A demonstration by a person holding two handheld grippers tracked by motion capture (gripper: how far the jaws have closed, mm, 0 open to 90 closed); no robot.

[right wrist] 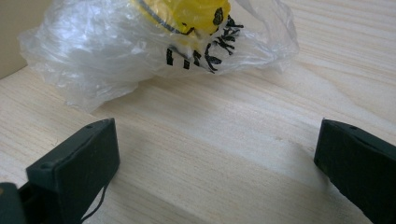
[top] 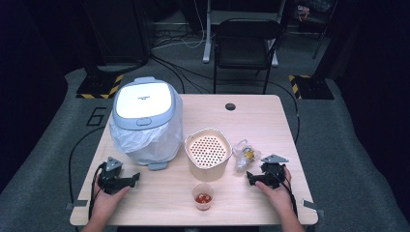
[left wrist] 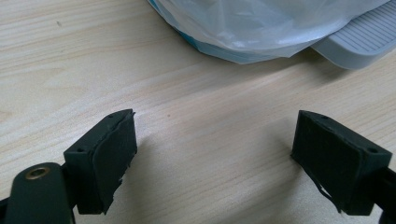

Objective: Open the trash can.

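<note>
- Desk point(top: 270, 121) of pale wood, set with a lidded bin point(top: 145, 104) lined with a clear bag near the far left corner, a beige perforated container point(top: 208, 152) at the middle, a small cup point(top: 203, 195) of red bits close to the near edge, and a crumpled plastic wrapper point(top: 245, 154) toward the right edge.
- Left gripper point(top: 126, 181) resting near the near left corner, fingers point(left wrist: 112, 158) spread wide with nothing but bare wood between them.
- Right gripper point(top: 252, 178) resting near the near right corner, fingers point(right wrist: 79, 168) likewise wide apart and empty.
- Wrapper lying just beyond the right gripper, apart from it, beside the beige container; yellow contents and black print visible through the film in the right gripper view point(right wrist: 187, 18).
- Bin's bag hem and grey foot pedal point(left wrist: 359, 39) just ahead of the left gripper, untouched.
- Bin lid down, wrapper still on the desk, cup still full: judged from this, a clearing-up job at its very start, nothing done yet.
- Left to do, most likely: grasping the wrapper with the right, opening the bin, dropping the waste in; perhaps the cup's contents as well, though hard to say.
</note>
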